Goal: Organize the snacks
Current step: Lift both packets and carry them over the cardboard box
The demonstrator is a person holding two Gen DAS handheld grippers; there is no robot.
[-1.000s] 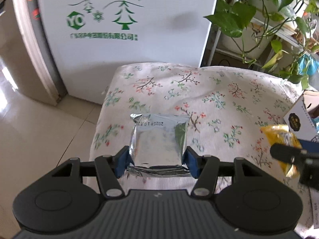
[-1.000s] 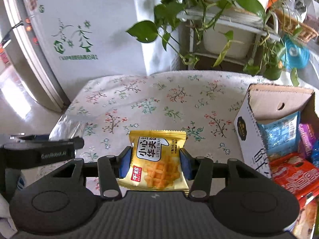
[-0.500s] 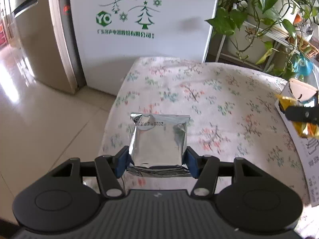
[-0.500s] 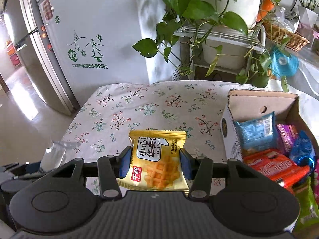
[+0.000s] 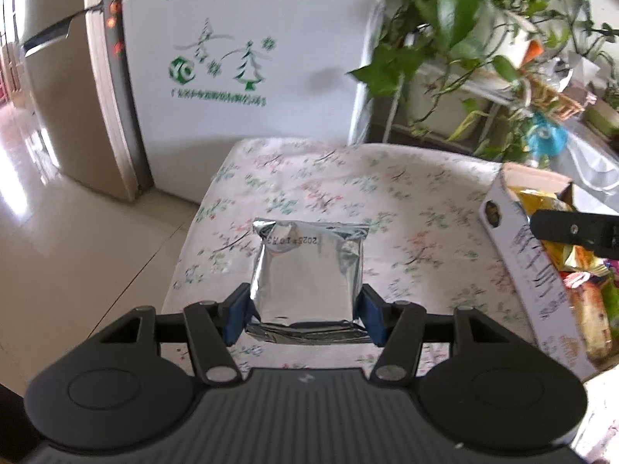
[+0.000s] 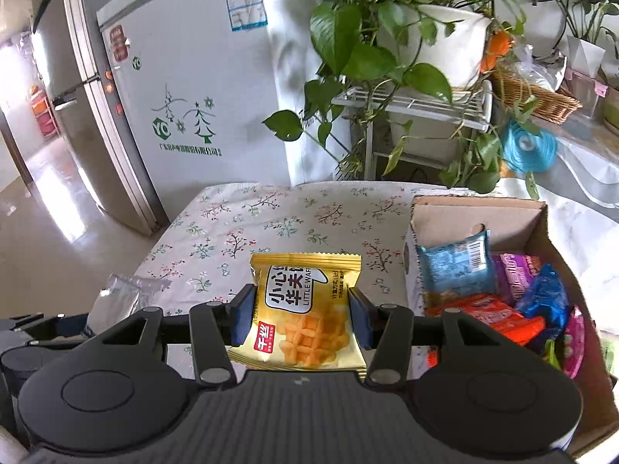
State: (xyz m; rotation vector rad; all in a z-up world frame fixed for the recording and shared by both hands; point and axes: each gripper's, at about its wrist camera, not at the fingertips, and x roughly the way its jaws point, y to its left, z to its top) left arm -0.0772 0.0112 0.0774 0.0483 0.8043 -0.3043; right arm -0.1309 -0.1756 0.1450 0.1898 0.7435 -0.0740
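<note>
A silver packet (image 5: 307, 270) is pinched between the blue fingers (image 5: 236, 319) of the left gripper (image 5: 305, 315) and is held above a surface (image 5: 406, 208) covered by a floral cloth. A yellow waffle packet (image 6: 305, 309) is pinched between the fingers (image 6: 243, 315) of the right gripper (image 6: 301, 319), above the same surface. An open box (image 6: 537, 216) is seen at the right, with blue, purple, red and green snacks inside. A fridge (image 6: 185, 89) and plants (image 6: 371, 38) are seen behind.
</note>
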